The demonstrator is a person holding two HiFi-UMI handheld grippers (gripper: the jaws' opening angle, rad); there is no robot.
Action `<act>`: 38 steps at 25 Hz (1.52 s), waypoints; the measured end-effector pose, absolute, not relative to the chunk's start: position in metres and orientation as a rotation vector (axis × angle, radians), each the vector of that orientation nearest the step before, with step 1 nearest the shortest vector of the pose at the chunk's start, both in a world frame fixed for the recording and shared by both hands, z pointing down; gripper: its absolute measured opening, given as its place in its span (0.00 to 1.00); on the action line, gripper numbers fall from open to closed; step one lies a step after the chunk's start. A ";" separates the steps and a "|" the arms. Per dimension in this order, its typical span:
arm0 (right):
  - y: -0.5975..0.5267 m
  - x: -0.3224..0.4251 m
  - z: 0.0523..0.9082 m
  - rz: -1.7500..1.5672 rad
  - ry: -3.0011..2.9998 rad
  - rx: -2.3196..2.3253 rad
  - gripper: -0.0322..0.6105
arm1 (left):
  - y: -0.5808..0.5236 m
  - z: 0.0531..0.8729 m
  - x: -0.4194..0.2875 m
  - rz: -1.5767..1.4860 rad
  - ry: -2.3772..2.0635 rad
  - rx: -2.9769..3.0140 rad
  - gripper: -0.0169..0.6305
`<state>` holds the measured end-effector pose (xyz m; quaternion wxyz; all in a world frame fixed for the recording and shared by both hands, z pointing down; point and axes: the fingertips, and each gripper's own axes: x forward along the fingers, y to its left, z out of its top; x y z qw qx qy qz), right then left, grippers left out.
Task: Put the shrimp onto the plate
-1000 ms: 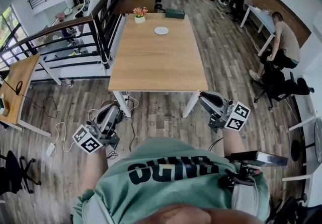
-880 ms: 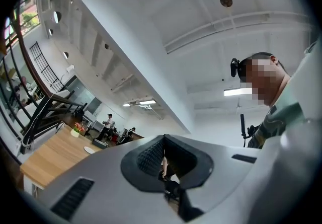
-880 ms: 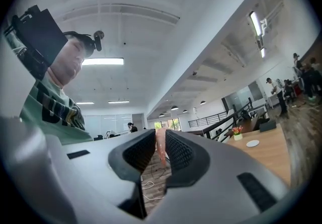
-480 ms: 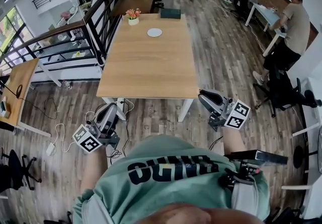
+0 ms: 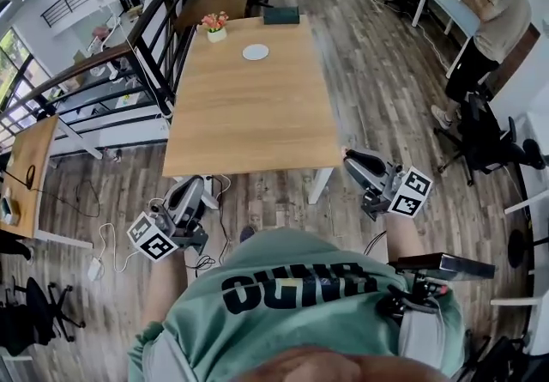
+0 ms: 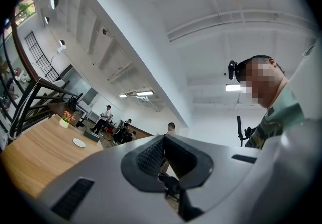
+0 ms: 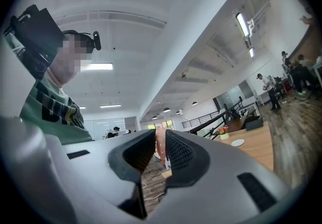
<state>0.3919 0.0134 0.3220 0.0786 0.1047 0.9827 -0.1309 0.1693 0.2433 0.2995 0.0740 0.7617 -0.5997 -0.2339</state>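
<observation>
Head view: your left gripper (image 5: 199, 186) and right gripper (image 5: 352, 160) are both low, just short of the table's (image 5: 249, 123) near edge. The plate (image 5: 255, 51) sits well ahead of both, near the far end, with a flower pot (image 5: 214, 26) and a dark box (image 5: 281, 15) beyond it. The shrimp can't be made out here. Left gripper view: jaws together, nothing between them; plate (image 6: 79, 142) far ahead, left of the tips. Right gripper view: jaws narrow, clamped on the shrimp (image 7: 160, 143), a pink piece standing between the pads. The plate (image 7: 237, 142) is far ahead, right of the tips, well apart from the shrimp.
</observation>
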 end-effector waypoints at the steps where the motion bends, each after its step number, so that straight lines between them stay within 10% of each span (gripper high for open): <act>1: 0.015 0.384 0.322 -0.376 2.953 0.304 0.16 | 0.242 0.303 0.159 -0.716 -1.786 2.296 0.03; 22: 0.060 0.093 0.275 -0.212 3.014 0.152 0.16 | 0.265 0.299 -0.160 -0.801 -1.686 2.408 0.03; 38: -0.021 0.010 0.294 -0.262 3.036 0.345 0.16 | 0.200 0.321 -0.214 -0.789 -1.799 2.295 0.03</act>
